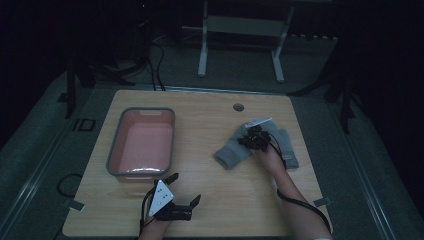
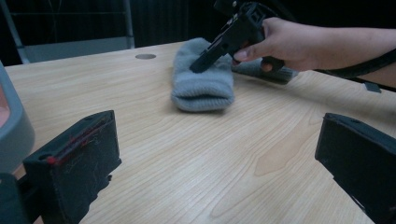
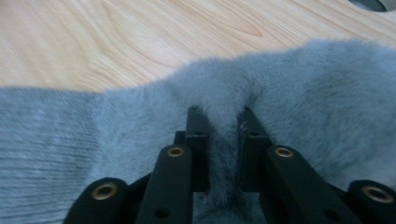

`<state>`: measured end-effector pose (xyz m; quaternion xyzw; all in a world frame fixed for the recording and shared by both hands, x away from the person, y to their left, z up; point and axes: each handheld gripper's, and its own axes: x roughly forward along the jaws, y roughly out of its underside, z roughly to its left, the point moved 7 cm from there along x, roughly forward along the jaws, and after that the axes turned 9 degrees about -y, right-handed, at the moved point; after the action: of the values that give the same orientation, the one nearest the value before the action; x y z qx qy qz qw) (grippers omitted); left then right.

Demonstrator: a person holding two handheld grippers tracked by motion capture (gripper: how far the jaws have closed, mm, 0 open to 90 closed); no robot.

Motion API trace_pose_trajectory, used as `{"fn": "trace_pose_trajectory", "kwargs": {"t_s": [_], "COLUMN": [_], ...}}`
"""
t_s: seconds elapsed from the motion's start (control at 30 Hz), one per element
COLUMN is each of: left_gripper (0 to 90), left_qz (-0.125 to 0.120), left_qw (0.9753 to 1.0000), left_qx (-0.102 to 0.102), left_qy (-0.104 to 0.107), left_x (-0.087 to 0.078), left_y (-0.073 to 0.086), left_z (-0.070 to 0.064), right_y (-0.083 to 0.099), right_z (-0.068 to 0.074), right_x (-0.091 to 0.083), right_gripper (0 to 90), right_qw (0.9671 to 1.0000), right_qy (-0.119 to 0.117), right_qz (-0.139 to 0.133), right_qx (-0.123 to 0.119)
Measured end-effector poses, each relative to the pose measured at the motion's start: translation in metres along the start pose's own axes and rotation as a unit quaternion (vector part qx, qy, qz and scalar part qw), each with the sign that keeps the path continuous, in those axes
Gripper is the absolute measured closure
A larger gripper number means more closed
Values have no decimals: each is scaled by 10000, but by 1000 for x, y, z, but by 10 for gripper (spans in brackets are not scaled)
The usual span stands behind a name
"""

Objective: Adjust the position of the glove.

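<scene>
A grey knitted sock (image 1: 231, 152) lies on the right half of the wooden table (image 1: 210, 200). My right gripper (image 1: 248, 136) bears down on its far end. In the right gripper view that gripper (image 3: 223, 116) is shut on a raised fold of the sock (image 3: 327, 93). A second grey sock (image 1: 289, 147) lies just right of the hand. My left gripper (image 1: 185, 189) rests near the table's front edge, open, with nothing between its jaws. From the left gripper view (image 2: 215, 135) the sock (image 2: 203, 77) and the right gripper (image 2: 198, 65) show farther off.
A pink bin with a grey rim (image 1: 114, 145) stands at the left, just beyond my left gripper, and its corner (image 2: 14, 130) shows in the left gripper view. A round cable hole (image 1: 238, 107) is at the table's far edge. A white stand (image 1: 240, 25) is behind the table.
</scene>
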<state>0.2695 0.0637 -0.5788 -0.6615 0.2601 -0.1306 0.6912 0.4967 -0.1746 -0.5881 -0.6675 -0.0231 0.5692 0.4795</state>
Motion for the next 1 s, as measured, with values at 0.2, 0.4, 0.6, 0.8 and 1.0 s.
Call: {"fn": "trace_pose_trajectory", "kwargs": {"t_s": [0.2,0.4,0.6,0.8,1.0], "left_gripper": [2,1,2,1,1], "left_qz": [-29,-71,-109,-115,-117], "left_qw": [10000,10000,9999,9999,9999], "left_qx": [-51,-43,-48,-51,-72], "left_qy": [-37,-47,-67,-49,-43], "left_x": [-1,-1,-3,-3,-4], "left_y": [-1,-2,-3,-3,-3], "left_z": [2,2,3,2,2], "right_y": [-14,-33,-45,-37,-24], "right_z": [23,63,102,126,120], "right_x": [-18,-38,-52,-37,-7], "right_gripper": [814,813,813,811,800], "right_qw": [9982,9862,9647,9420,9384], "right_qy": [-415,-1223,-2043,-2622,-2779], "right_qz": [-155,-335,-522,-146,150], "right_qx": [-397,-1062,-1579,-2090,-2050]}}
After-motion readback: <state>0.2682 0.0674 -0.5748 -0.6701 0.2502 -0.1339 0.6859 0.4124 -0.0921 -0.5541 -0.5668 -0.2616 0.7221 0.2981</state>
